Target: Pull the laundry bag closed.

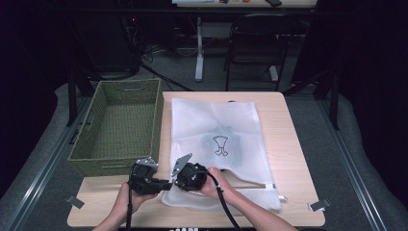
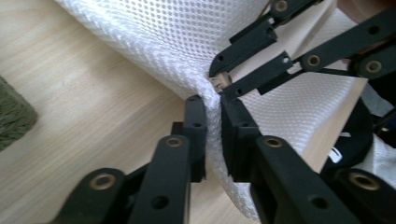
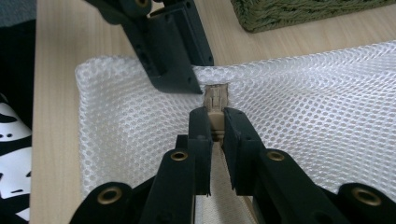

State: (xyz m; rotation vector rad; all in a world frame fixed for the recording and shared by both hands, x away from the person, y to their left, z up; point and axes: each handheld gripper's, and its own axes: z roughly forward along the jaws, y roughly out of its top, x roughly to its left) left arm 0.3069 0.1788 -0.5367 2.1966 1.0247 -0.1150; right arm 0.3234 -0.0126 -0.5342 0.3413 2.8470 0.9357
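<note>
A white mesh laundry bag (image 1: pixel 219 144), flat and rectangular with a dark garment showing through it, lies on the pale wooden counter (image 1: pixel 293 159), just beside the green woven basket (image 1: pixel 120 125). Both claws work at the bag's near corner, the one nearest the basket's front wall. The left claw (image 2: pixel 212 105) is closed on a pinched fold of the mesh at that corner. The right claw (image 3: pixel 215 122) is closed on the small beige zipper pull (image 3: pixel 216 100), its tips almost meeting the left claw's.

The step in hand looks like opening the bag: one claw anchors the fabric while the other has the slider. The next move likely calls for drawing the pull along the bag's near edge, away from the basket, while the left claw holds firm so the mesh stays taut rather than bunching.

On that side the counter lies bare past the bag's far corner, so the right claw has free travel. Toward the basket the gap is narrow, and the counter's front edge is close behind both hands.
</note>
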